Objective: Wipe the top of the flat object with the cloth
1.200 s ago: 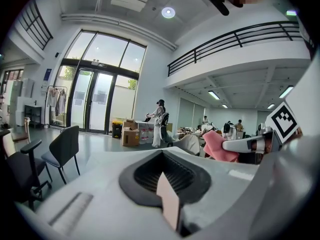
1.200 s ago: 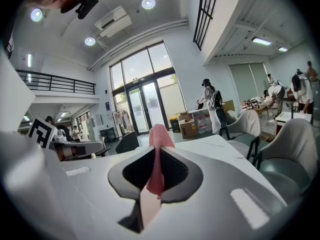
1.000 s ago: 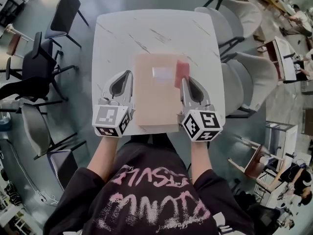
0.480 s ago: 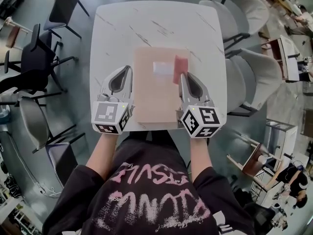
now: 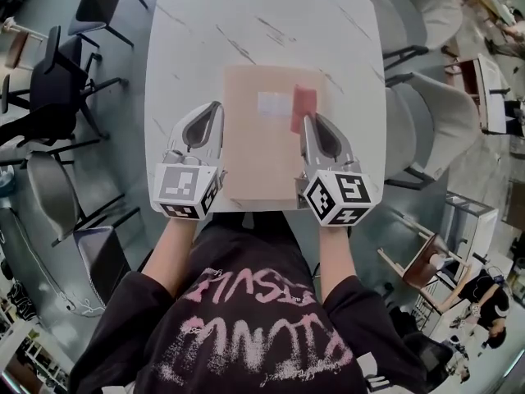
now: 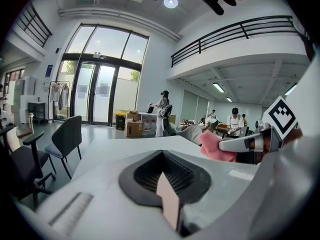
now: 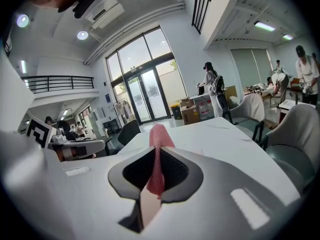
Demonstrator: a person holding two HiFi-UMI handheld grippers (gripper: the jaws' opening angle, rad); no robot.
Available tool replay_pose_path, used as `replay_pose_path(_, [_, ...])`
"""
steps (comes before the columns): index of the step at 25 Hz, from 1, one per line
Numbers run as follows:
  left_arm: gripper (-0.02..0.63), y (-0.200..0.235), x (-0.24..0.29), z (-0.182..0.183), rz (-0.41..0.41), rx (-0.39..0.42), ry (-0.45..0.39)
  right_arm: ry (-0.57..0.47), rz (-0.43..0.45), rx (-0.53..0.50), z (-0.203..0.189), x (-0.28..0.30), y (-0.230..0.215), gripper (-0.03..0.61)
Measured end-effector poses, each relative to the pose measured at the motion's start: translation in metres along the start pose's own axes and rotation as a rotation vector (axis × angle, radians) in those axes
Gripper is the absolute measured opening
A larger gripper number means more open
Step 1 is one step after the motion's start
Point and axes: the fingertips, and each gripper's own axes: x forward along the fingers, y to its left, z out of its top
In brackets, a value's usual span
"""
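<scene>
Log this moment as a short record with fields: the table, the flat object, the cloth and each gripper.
surface: white marble-patterned square table
flat object: tan flat rectangular board lying on the table, with a white label on top
cloth: small pink cloth, over the board's right part, next to the label
left gripper: jaws together, nothing between them, beside the board's left edge
right gripper: jaws shut on the cloth, at the board's right edge
surroundings: light grey chair to the right of the table
</scene>
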Motion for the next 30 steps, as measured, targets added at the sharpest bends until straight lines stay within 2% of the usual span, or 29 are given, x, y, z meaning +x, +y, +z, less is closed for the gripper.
replay_pose_path(11, [0.0, 0.002, 0.016, -0.015, -0.002, 0.021, 0.006, 0.04, -0.012, 0.019, -0.017, 0.009, -0.013, 0.046])
replay_pose_path(18, [0.0, 0.0, 0.021, -0.023, -0.004, 0.001, 0.021, 0.051, -0.012, 0.027, -0.024, 0.013, -0.016, 0.046])
replay_pose_path(25, [0.0, 0.007, 0.02, -0.022, 0.009, -0.003, 0.016, 0.053, 0.024, 0.018, -0.017, 0.028, -0.004, 0.046])
replay_pose_path(30, [0.0, 0.014, 0.015, -0.022, 0.031, 0.002, 0.017, 0.065, 0.085, 0.003, -0.009, 0.047, 0.017, 0.046])
